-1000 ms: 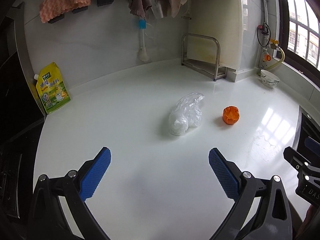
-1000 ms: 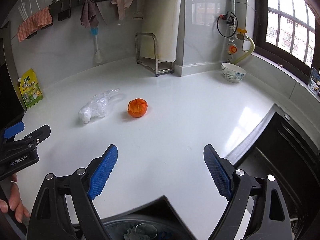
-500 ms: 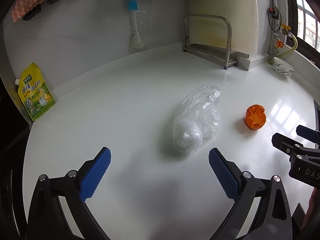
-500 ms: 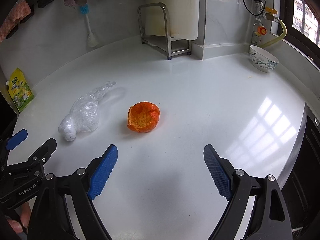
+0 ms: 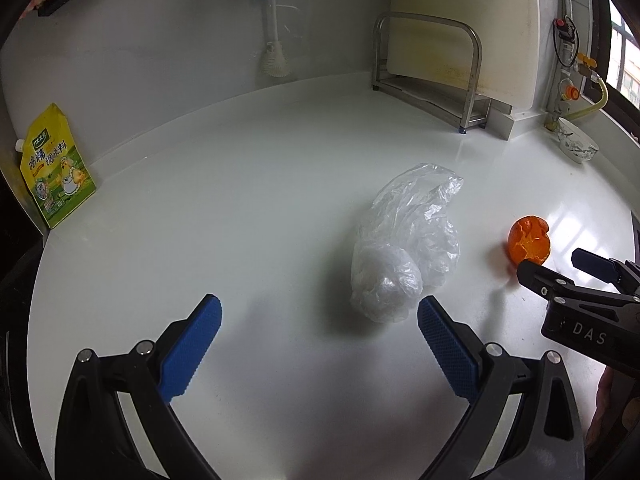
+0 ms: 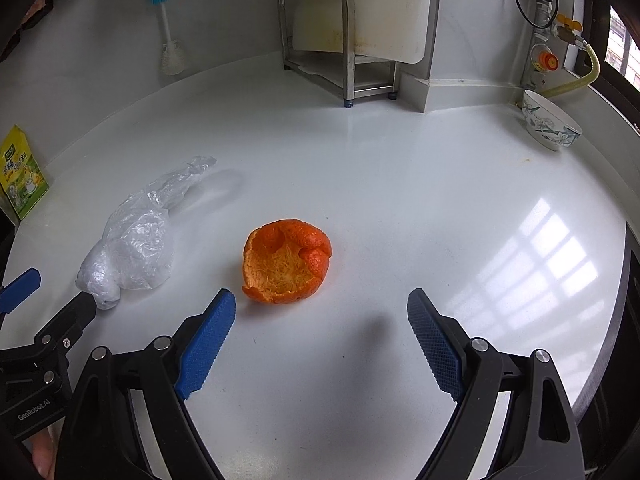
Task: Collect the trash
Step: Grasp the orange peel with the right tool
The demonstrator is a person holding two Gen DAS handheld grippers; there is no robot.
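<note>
Left claw [image 5: 318, 330]: wide, blue pads spread, nothing between them; low over the white counter [image 5: 224, 216].

Right claw [image 6: 320, 326]: wide, nothing held; low over the same counter.

Plastic bag [image 5: 404, 252]: clear, crumpled, with a pale rounded lump bulging at its near end. Lies on the counter just ahead of the left claw, toward its right pad [image 5: 446, 346], near end close to that pad's tip; whether they touch cannot be told. From the right claw it lies ahead and to the left.

Orange peel [image 6: 286, 266]: one cup-shaped piece, pith side up. Lies on the counter just ahead of the right claw, nearer its left pad [image 6: 206, 338], apart from it. Sits beside the bag, a strip of bare counter between them.

Yellow pouch [image 5: 56, 168]: printed, upright against the wall, far left of both claws.

Metal rack [image 5: 434, 76]: far ahead at the back of the counter, a white board [image 5: 464, 24] standing in it.

Brush [image 5: 272, 28]: blue and white, hanging on the back wall.

Bowl [image 6: 550, 126]: patterned, far right of the right claw, by the wall.
</note>
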